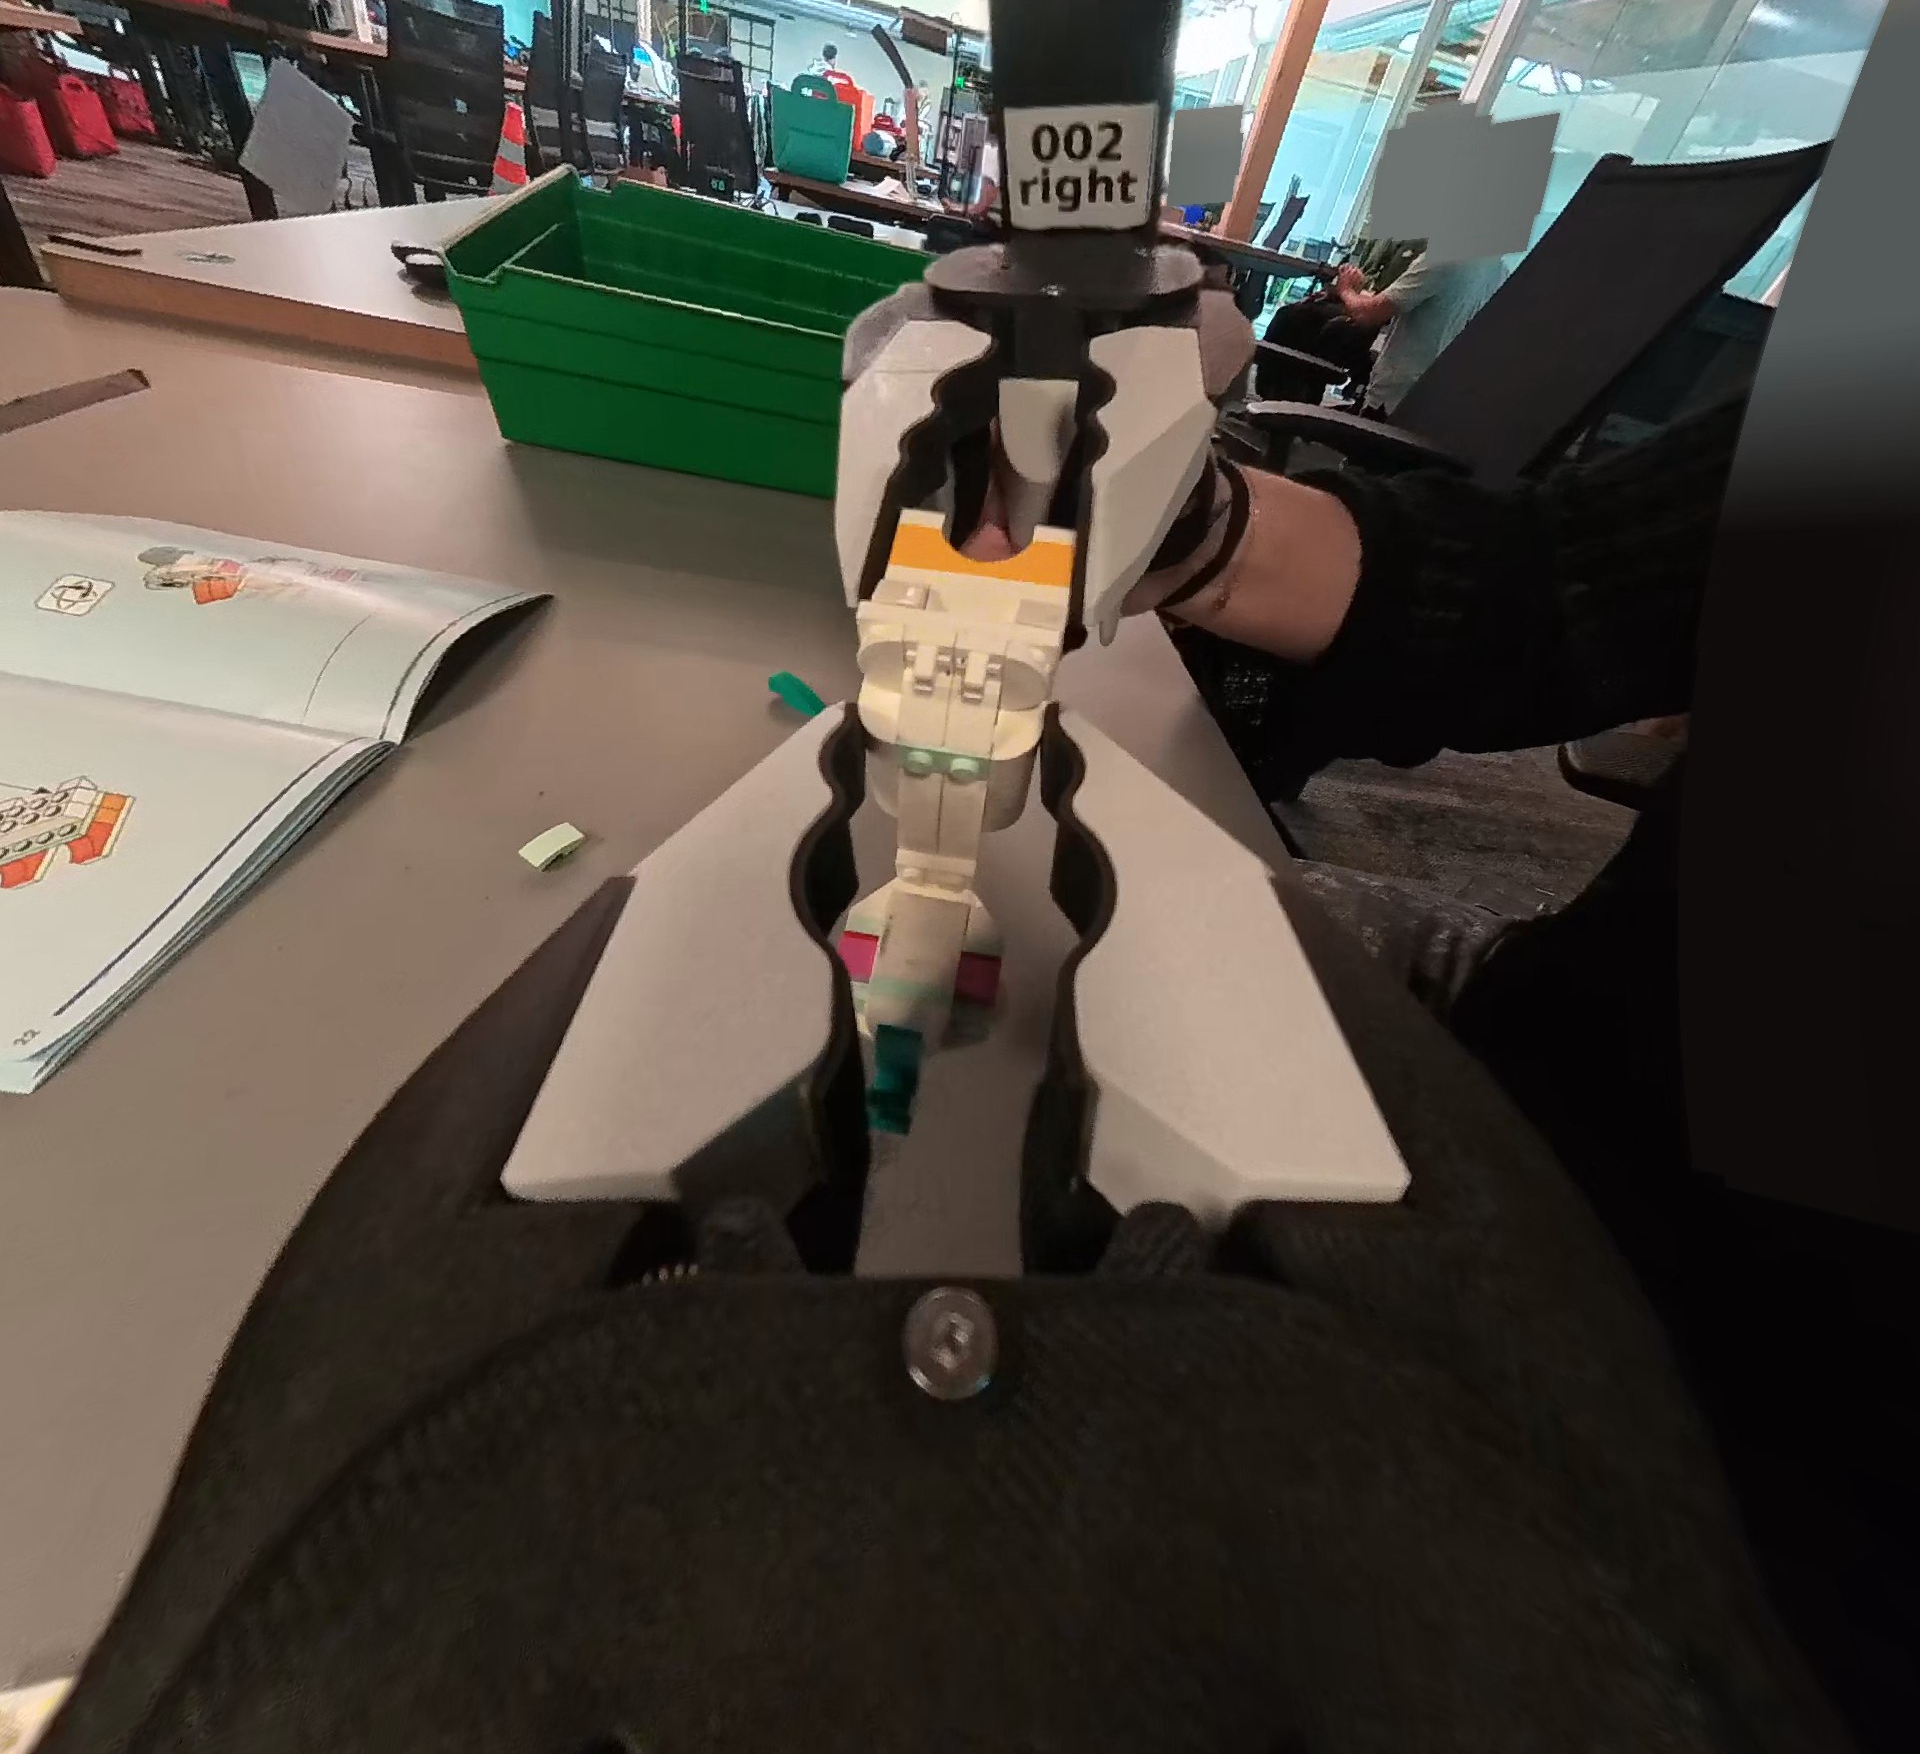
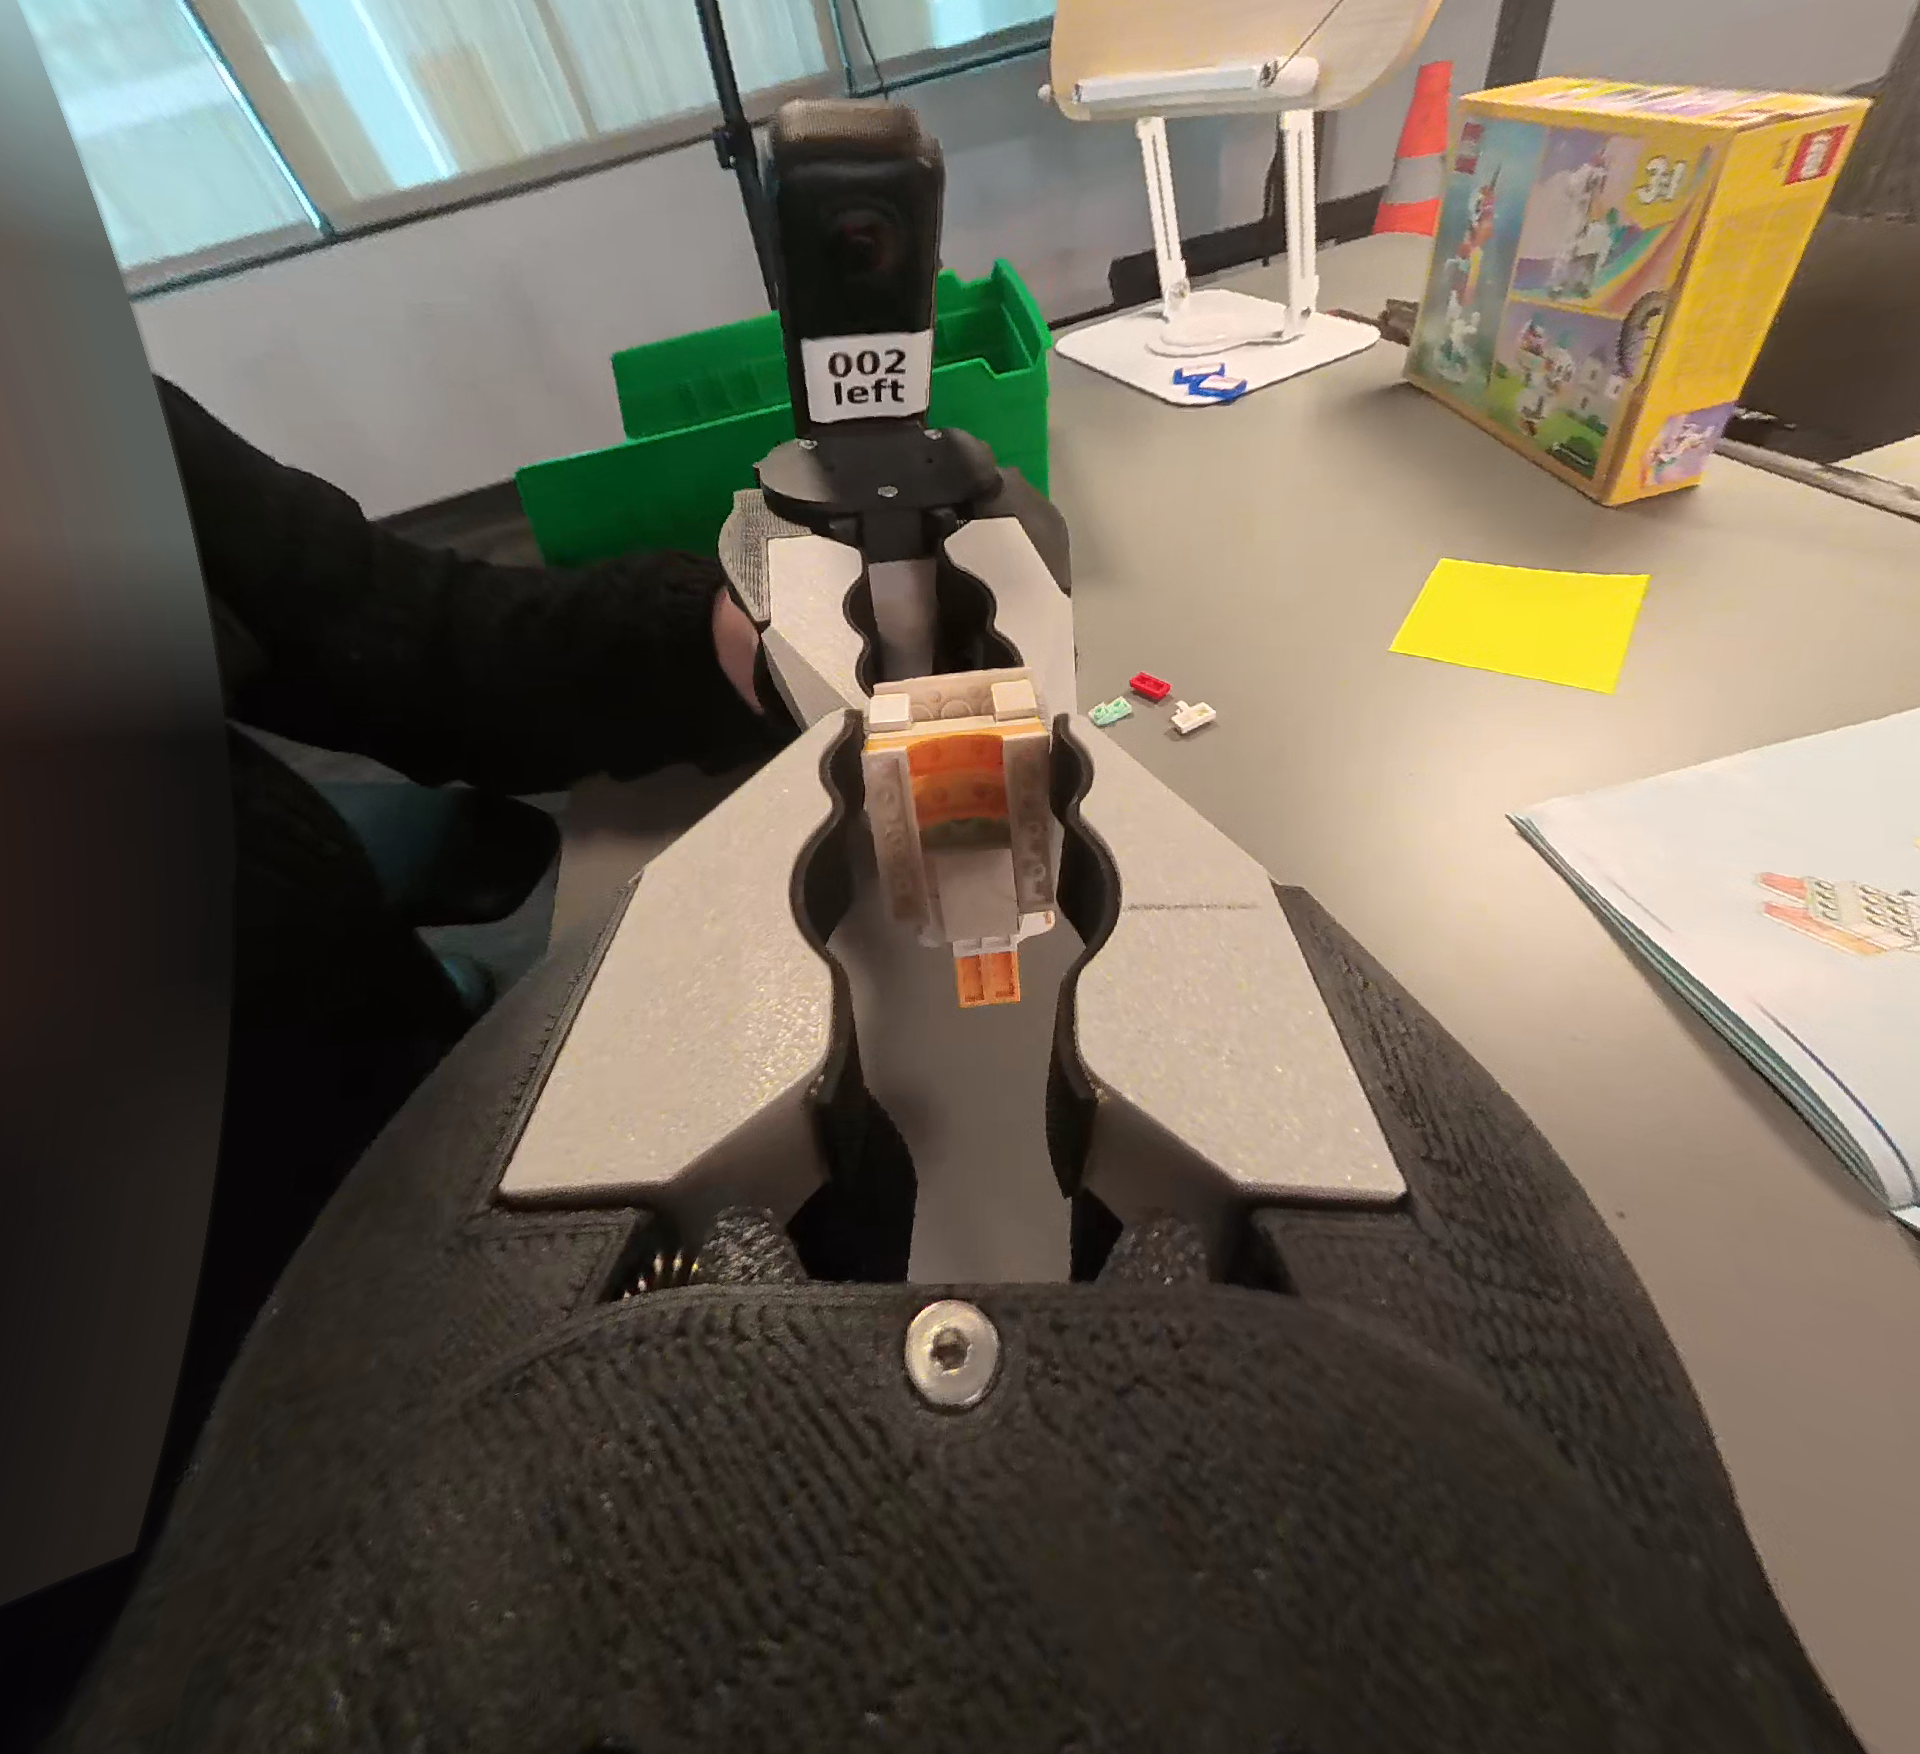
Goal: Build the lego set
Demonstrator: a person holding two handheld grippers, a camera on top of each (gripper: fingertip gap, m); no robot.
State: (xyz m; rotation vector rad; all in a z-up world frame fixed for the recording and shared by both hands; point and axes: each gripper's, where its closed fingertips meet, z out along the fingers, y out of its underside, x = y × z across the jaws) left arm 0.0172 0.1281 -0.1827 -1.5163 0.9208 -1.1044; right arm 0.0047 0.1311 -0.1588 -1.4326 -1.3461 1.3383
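A white lego model [image 1: 951, 665] with orange, pink and teal parts hangs above the table edge between my two grippers, which face each other. My left gripper [image 1: 951, 728] is shut on its narrow white end, with the pink and teal parts [image 1: 894, 1060] between the fingers. My right gripper [image 1: 971, 582] grips the far end, the one with the orange plate. In the right wrist view my right gripper [image 2: 954, 738] is shut on the white and orange body [image 2: 956, 831], and the left gripper [image 2: 935, 665] holds the other end.
A green bin [image 1: 644, 354] stands behind, with an open instruction booklet [image 1: 208, 717] to the left. Loose pieces lie on the grey table: pale green [image 1: 551, 844], teal [image 1: 795, 691], red [image 2: 1150, 686], mint [image 2: 1110, 712], white [image 2: 1193, 717]. A yellow sheet [image 2: 1522, 624], the set's box [image 2: 1621, 281] and a book stand [image 2: 1226, 146] are far right.
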